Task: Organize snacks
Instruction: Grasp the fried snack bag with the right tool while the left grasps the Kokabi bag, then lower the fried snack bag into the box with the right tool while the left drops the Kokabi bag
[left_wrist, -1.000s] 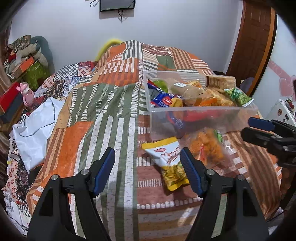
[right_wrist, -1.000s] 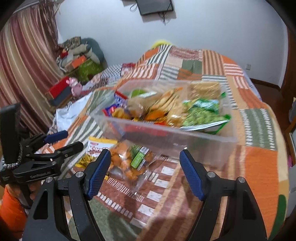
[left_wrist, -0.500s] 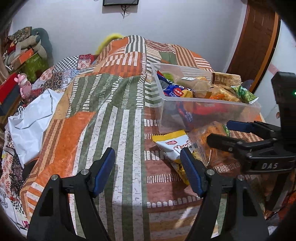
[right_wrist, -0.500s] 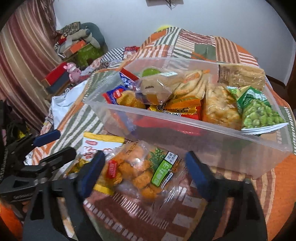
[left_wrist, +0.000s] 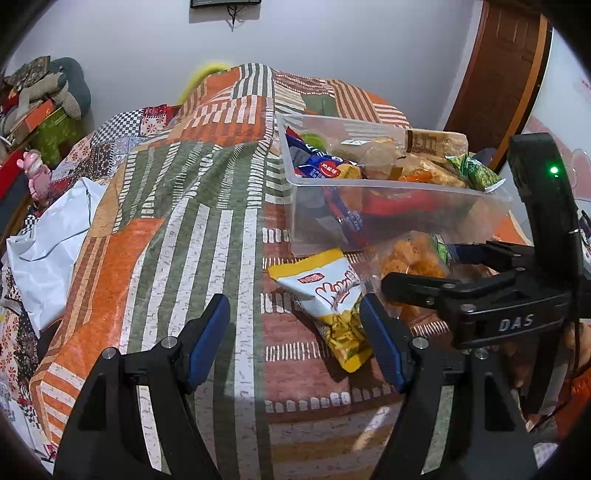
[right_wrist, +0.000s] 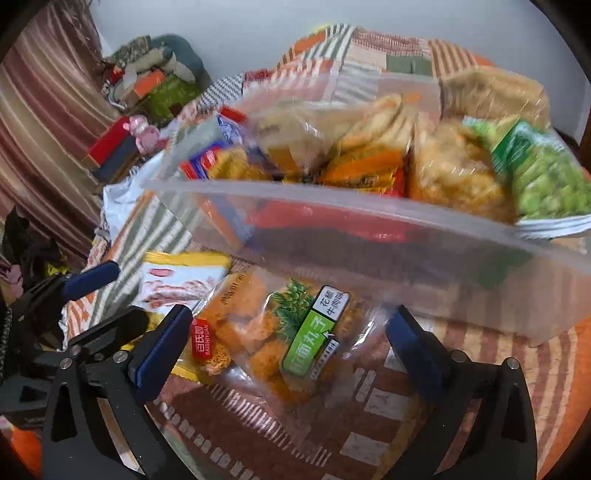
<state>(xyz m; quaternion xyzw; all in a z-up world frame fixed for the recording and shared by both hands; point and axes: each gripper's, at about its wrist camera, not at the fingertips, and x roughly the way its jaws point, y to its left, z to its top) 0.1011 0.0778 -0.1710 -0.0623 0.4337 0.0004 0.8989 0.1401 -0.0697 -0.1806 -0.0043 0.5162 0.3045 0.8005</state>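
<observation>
A clear plastic bin full of snack packets stands on the patchwork bedspread. In front of it lie a clear bag of orange snack balls with a green label and a yellow-and-white packet. My right gripper is low over the orange bag. Its jaws are opening wide, one on each side of the bag, and the pads do not press it. My left gripper hovers open left of the yellow packet, holding nothing.
A crumpled white plastic bag lies at the bed's left edge near a pink toy. Piled boxes and cushions sit against the wall, a striped curtain hangs left, and a wooden door stands right.
My right gripper has come down and closer to the orange snack bag, and its jaws have spread wider around it. My left gripper has stayed almost where it was.
</observation>
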